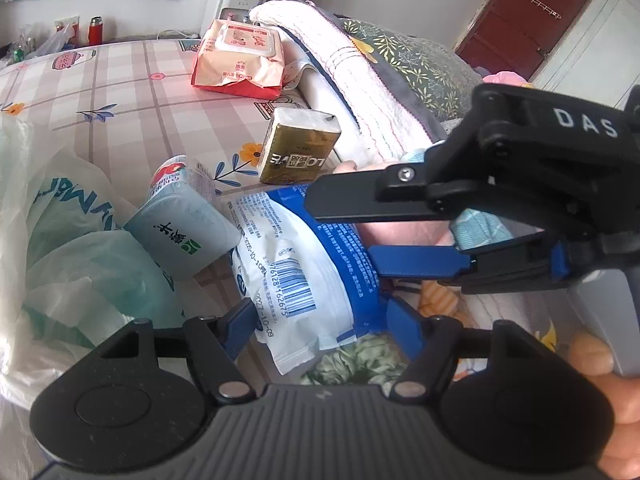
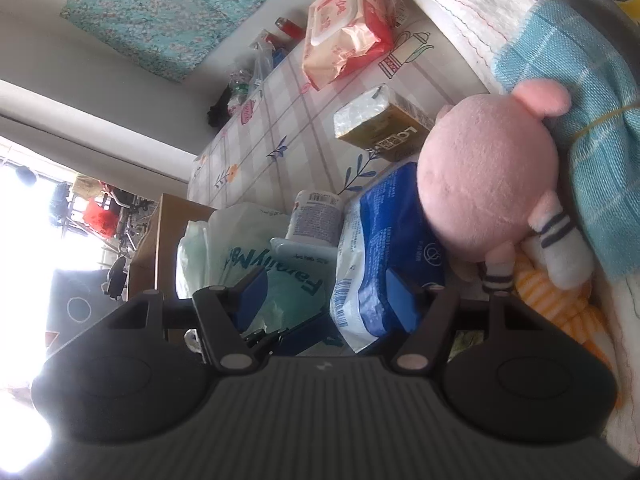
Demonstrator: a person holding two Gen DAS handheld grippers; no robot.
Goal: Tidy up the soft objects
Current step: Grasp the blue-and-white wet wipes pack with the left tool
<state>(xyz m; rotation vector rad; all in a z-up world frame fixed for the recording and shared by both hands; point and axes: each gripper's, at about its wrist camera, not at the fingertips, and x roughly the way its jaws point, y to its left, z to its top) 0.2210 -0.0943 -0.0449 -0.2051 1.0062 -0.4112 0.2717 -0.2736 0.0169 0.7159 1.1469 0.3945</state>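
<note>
A blue and white tissue pack (image 1: 304,276) lies on the bed between the open blue fingers of my left gripper (image 1: 320,320). My right gripper (image 1: 344,236) comes in from the right, open, its fingers spread around a pink plush toy (image 1: 400,228). In the right wrist view the pink plush pig (image 2: 484,184) lies ahead of my right gripper (image 2: 324,292), next to the tissue pack (image 2: 384,248), which sits between the fingers. A gold tissue pack (image 1: 300,152), a red wet-wipe pack (image 1: 240,60) and a pale green pack (image 1: 188,236) lie on the bed.
A white and green plastic bag (image 1: 68,248) lies at the left. A small white bottle (image 1: 180,176) lies beside the green pack. Folded towels and a floral quilt (image 1: 400,72) are piled along the right. A light blue cloth (image 2: 580,120) lies by the pig.
</note>
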